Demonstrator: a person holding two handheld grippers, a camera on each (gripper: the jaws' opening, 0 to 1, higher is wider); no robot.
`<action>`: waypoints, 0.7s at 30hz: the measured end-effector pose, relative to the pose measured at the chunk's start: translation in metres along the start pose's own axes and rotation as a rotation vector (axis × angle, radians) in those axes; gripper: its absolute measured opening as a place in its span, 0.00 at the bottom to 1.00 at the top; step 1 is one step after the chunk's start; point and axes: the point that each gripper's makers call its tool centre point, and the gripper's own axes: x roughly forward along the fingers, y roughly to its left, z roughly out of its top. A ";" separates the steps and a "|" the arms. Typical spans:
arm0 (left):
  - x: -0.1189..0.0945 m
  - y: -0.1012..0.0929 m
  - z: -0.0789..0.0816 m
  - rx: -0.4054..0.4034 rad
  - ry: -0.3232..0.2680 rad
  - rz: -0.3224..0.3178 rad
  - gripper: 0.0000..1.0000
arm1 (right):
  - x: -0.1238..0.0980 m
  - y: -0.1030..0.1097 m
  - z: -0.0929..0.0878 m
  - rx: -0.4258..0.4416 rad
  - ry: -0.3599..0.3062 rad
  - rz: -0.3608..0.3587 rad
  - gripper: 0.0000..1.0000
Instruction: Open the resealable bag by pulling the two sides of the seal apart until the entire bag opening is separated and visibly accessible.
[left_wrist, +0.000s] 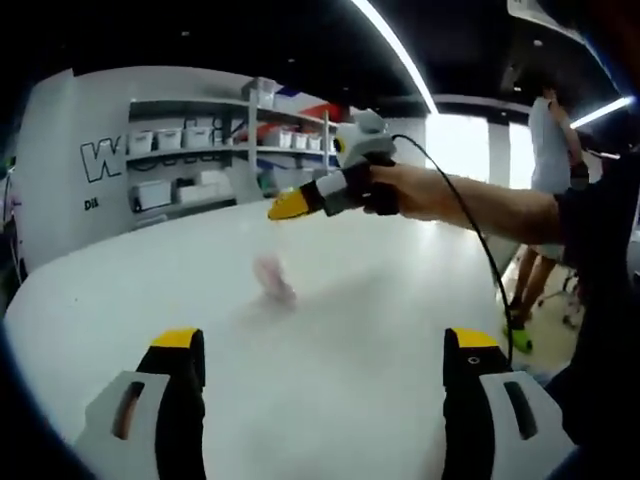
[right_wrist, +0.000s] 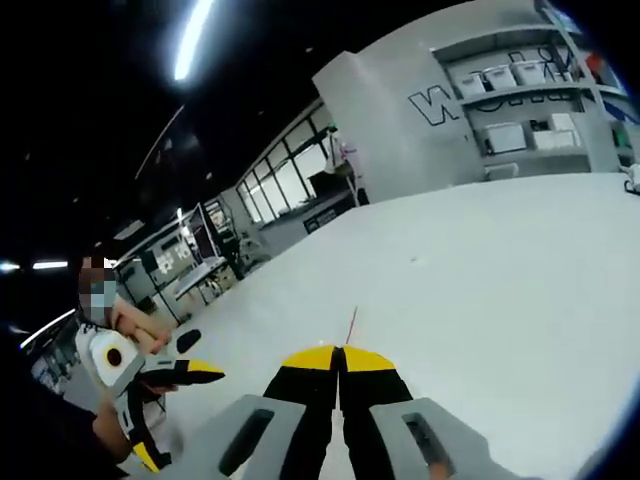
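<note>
- Two black jaws with yellow tips, belonging to the left gripper (left_wrist: 325, 350), rise from the bottom of the left gripper view, spread wide apart with bare white table (left_wrist: 350, 400) between them.
- Beyond those jaws, near the middle of the table, lies a small pinkish blurred shape, the resealable bag (left_wrist: 272, 278); its seal is too smeared to read. Nothing touches it.
- Above and to the right of the bag, a hand (left_wrist: 405, 190) holds the right gripper (left_wrist: 283, 207) in the air, its yellow tip pointing left, clear of the bag.
- Behind the table, a grey wall carries shelves (left_wrist: 215, 150) stacked with white bins.
- At far right in that view, a person (left_wrist: 550, 140) in a pale top stands beyond the table.
- Pressed together with yellow tips meeting, the right gripper's (right_wrist: 340, 352) jaws show in the right gripper view, over the white table (right_wrist: 480, 300).
- At lower left of that view, the left gripper (right_wrist: 185, 372) comes in, held in a hand (right_wrist: 108, 432).
</note>
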 end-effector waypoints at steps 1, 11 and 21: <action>0.000 0.000 0.000 -0.003 -0.002 0.000 0.98 | 0.002 0.000 0.002 -0.001 -0.002 -0.001 0.00; 0.000 0.006 -0.004 -0.012 0.002 0.002 0.98 | 0.025 -0.012 0.012 0.022 -0.017 -0.010 0.00; 0.003 0.006 -0.007 -0.016 0.008 0.000 0.98 | 0.033 -0.022 0.010 0.049 -0.026 -0.019 0.00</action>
